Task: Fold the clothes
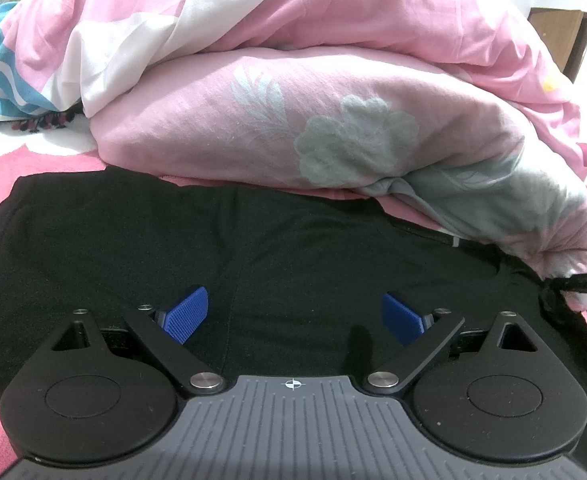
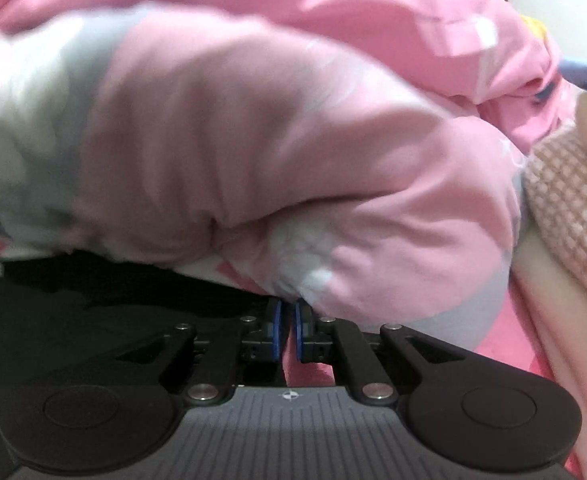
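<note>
A black garment (image 1: pixel 133 240) lies spread flat on the pink bed sheet (image 1: pixel 53 158). My left gripper (image 1: pixel 295 294) hovers low over its middle, open, with both blue pads (image 1: pixel 185 314) wide apart and nothing between them. At the garment's right end a black bit (image 1: pixel 585 284) stands up in front of the quilt's corner. In the right wrist view the garment (image 2: pixel 53 320) fills the lower left. My right gripper (image 2: pixel 287 312) is shut at the garment's right edge, tips tucked under the quilt (image 2: pixel 253 140). I cannot tell whether fabric is pinched.
A bulky pink floral quilt (image 1: pixel 293 120) is heaped right behind the garment and overhangs its far right edge. A blue and white cloth (image 1: pixel 5 72) lies at the far left. A pink checked cloth (image 2: pixel 573 200) sits to the right; wooden furniture (image 1: pixel 557 36) stands beyond.
</note>
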A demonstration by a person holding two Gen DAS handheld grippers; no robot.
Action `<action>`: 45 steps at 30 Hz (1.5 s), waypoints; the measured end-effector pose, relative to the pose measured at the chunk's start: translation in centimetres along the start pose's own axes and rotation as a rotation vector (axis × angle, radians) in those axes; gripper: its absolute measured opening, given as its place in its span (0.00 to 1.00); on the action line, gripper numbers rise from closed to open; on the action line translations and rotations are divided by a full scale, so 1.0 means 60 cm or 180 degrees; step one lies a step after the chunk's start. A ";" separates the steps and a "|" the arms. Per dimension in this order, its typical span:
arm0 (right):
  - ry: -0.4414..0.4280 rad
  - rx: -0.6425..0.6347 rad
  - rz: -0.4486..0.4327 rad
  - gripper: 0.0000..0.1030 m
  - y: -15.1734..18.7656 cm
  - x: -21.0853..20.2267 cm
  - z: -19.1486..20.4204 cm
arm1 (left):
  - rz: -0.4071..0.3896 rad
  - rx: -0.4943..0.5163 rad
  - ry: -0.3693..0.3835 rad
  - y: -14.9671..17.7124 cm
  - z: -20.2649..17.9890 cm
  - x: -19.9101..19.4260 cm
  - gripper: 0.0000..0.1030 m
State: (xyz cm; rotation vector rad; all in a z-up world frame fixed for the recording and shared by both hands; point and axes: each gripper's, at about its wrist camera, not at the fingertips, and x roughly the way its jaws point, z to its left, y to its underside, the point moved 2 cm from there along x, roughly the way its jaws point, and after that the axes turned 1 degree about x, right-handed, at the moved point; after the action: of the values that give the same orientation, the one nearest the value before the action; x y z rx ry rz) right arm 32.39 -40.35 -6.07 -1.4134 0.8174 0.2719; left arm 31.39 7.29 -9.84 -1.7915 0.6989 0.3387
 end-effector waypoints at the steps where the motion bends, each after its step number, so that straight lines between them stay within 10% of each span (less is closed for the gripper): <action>1: -0.0095 -0.0010 -0.0049 0.05 -0.002 -0.009 0.004 | 0.0000 0.0003 -0.0003 0.000 0.000 0.000 0.92; 8: -0.0853 -0.0175 0.0201 0.06 -0.009 0.006 0.073 | -0.0002 -0.0005 0.0000 -0.001 0.000 0.000 0.92; 17: -0.0423 0.0654 0.0073 0.10 -0.009 -0.022 -0.056 | -0.0003 -0.0004 0.0000 0.000 0.001 0.002 0.92; 21: -0.0438 0.0475 -0.0112 0.32 0.009 -0.084 -0.087 | -0.0004 -0.0002 0.0003 -0.001 0.003 0.002 0.92; 32: -0.0552 -0.0428 -0.0118 0.42 0.090 -0.135 -0.079 | -0.0007 -0.0003 0.0003 -0.001 0.005 0.002 0.92; 45: -0.1318 0.1238 0.0068 0.42 0.138 -0.090 -0.209 | -0.0078 -0.0065 -0.0064 -0.012 -0.011 -0.023 0.92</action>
State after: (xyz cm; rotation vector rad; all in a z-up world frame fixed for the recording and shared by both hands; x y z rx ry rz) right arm 19.15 -49.03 -8.23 -0.9401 0.5082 0.3841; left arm 30.68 7.24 -8.29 -1.8122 0.6611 0.3480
